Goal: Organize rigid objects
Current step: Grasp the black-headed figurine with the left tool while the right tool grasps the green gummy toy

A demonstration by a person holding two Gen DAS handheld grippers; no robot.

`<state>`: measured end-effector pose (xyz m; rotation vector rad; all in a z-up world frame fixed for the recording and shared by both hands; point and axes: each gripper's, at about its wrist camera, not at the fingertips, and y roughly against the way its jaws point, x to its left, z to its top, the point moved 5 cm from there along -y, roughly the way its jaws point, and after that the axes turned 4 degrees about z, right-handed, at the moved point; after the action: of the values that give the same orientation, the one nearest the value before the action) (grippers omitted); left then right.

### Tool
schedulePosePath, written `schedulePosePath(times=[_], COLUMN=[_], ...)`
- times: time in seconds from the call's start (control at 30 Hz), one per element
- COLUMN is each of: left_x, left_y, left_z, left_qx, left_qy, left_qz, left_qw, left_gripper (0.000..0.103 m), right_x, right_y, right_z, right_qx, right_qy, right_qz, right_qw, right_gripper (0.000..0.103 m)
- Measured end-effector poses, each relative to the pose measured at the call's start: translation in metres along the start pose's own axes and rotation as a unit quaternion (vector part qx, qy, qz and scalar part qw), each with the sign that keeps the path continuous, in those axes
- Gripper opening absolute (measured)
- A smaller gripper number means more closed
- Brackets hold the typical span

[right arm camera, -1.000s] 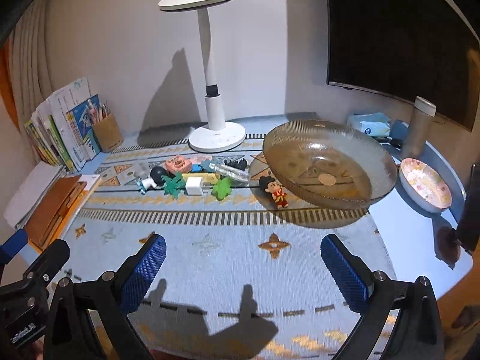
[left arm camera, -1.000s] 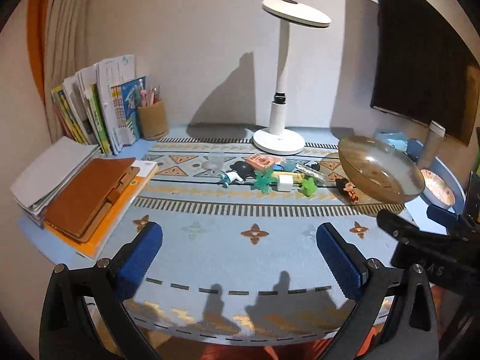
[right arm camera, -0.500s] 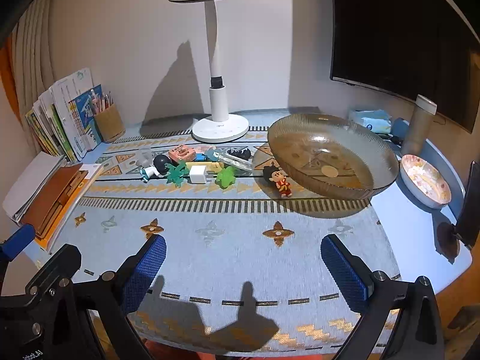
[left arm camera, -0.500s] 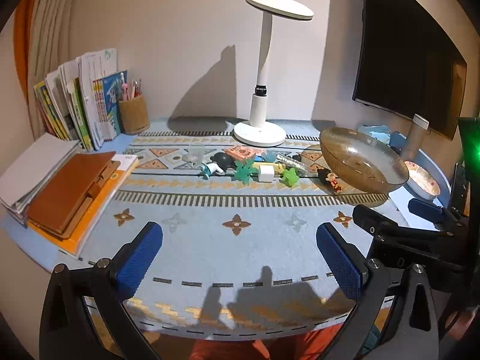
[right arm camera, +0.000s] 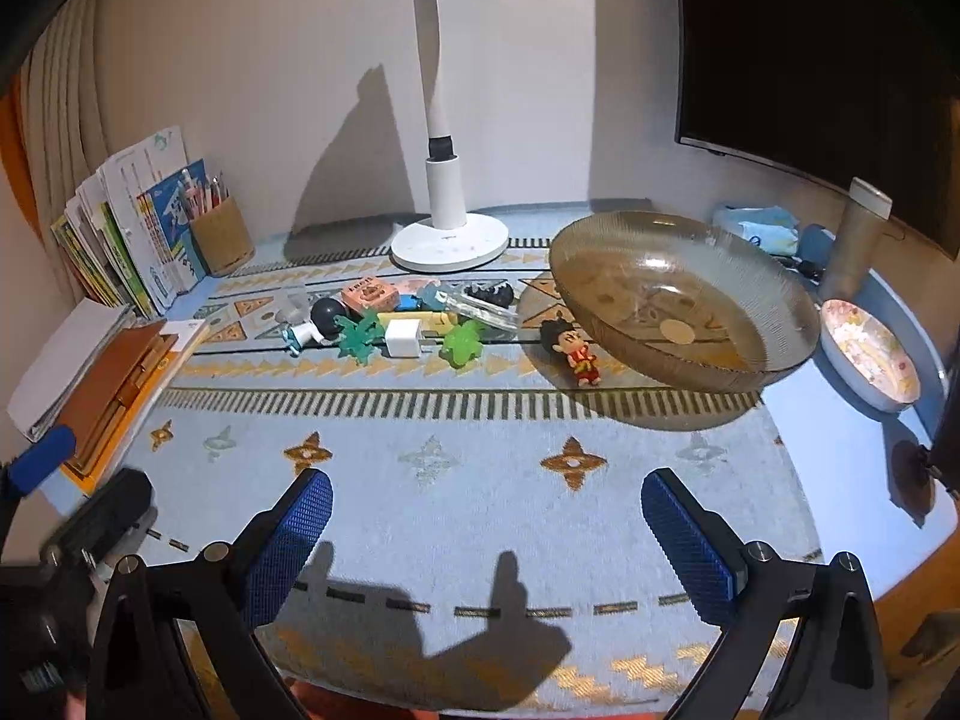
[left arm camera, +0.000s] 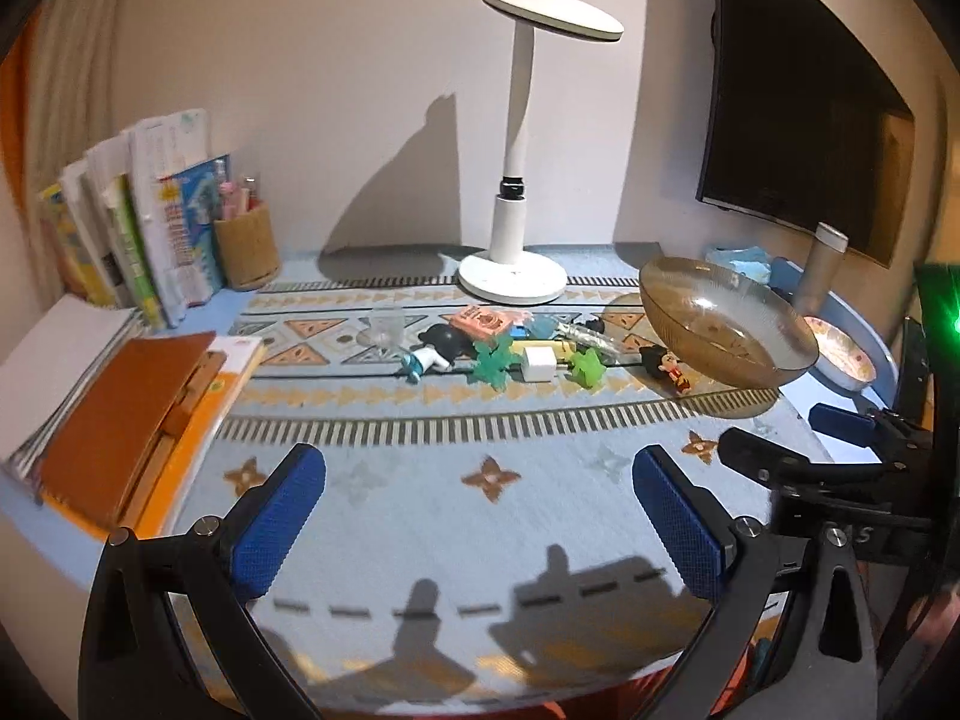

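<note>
A row of small rigid items lies mid-table on the patterned mat: a white charger cube (right arm camera: 403, 338), green star-shaped toys (right arm camera: 461, 345), a black-headed figure (right arm camera: 324, 319), an orange box (right arm camera: 370, 295) and a red doll figure (right arm camera: 577, 348). A large amber glass bowl (right arm camera: 684, 300) stands tilted just right of them; it also shows in the left wrist view (left arm camera: 726, 324). My left gripper (left arm camera: 480, 516) is open and empty over the near mat. My right gripper (right arm camera: 489, 528) is open and empty, also near the front edge, well short of the items.
A white desk lamp (right arm camera: 447, 240) stands behind the items. Books (left arm camera: 138, 240), a pen cup (left arm camera: 247, 249) and a brown notebook (left arm camera: 120, 420) fill the left side. A small patterned dish (right arm camera: 870, 360), a tumbler (right arm camera: 855, 240) and a dark monitor (right arm camera: 810, 48) are at the right.
Both grippers shifted over the near mat and stay open; the views drew back half a second ago, then closed in again. No object on the table has moved.
</note>
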<state>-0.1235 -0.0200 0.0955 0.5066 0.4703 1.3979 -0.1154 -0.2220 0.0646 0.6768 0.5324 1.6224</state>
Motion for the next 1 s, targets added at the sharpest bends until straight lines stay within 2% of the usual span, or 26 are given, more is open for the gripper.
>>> schedulePosePath(times=[0.13, 0.3, 0.43, 0.5, 0.53, 0.57, 0.67, 0.8, 0.9, 0.93, 1.0], left_x=[0.02, 0.038, 0.045, 0.044, 0.043, 0.041, 0.038, 0.033, 0.028, 0.026, 0.024], left_y=[-0.035, -0.113, -0.164, -0.187, -0.197, -0.207, -0.233, -0.252, -0.263, -0.265, -0.268], left_z=[0.018, 0.026, 0.029, 0.029, 0.03, 0.031, 0.034, 0.04, 0.042, 0.042, 0.043], left_qx=[0.017, 0.094, 0.134, 0.147, 0.153, 0.16, 0.173, 0.177, 0.182, 0.183, 0.182], left_qy=[-0.04, -0.079, -0.082, -0.088, -0.091, -0.096, -0.106, -0.1, -0.101, -0.103, -0.107], left_qz=[-0.022, -0.042, -0.074, -0.084, -0.088, -0.09, -0.093, -0.106, -0.115, -0.117, -0.117], left_qw=[0.9988, 0.9915, 0.9849, 0.9816, 0.9801, 0.9784, 0.9748, 0.9734, 0.9714, 0.9707, 0.9704], left_gripper=[0.102, 0.102, 0.1, 0.095, 0.09, 0.084, 0.077, 0.073, 0.059, 0.058, 0.056], right_x=[0.003, 0.007, 0.009, 0.008, 0.005, 0.002, -0.004, -0.009, -0.011, -0.009, -0.007], right_y=[-0.023, -0.069, -0.11, -0.125, -0.134, -0.142, -0.168, -0.187, -0.197, -0.201, -0.208], right_z=[0.011, 0.023, 0.034, 0.038, 0.039, 0.038, 0.039, 0.048, 0.058, 0.061, 0.066], right_qx=[0.017, 0.055, 0.08, 0.084, 0.087, 0.094, 0.114, 0.108, 0.104, 0.105, 0.105], right_qy=[-0.002, -0.015, -0.025, -0.025, -0.03, -0.037, -0.057, -0.064, -0.062, -0.057, -0.049], right_qz=[0.023, 0.055, 0.071, 0.07, 0.066, 0.064, 0.064, 0.047, 0.035, 0.035, 0.035], right_qw=[1.0, 0.997, 0.994, 0.994, 0.993, 0.993, 0.99, 0.991, 0.992, 0.992, 0.993], right_gripper=[0.103, 0.103, 0.086, 0.081, 0.078, 0.073, 0.059, 0.057, 0.057, 0.055, 0.046])
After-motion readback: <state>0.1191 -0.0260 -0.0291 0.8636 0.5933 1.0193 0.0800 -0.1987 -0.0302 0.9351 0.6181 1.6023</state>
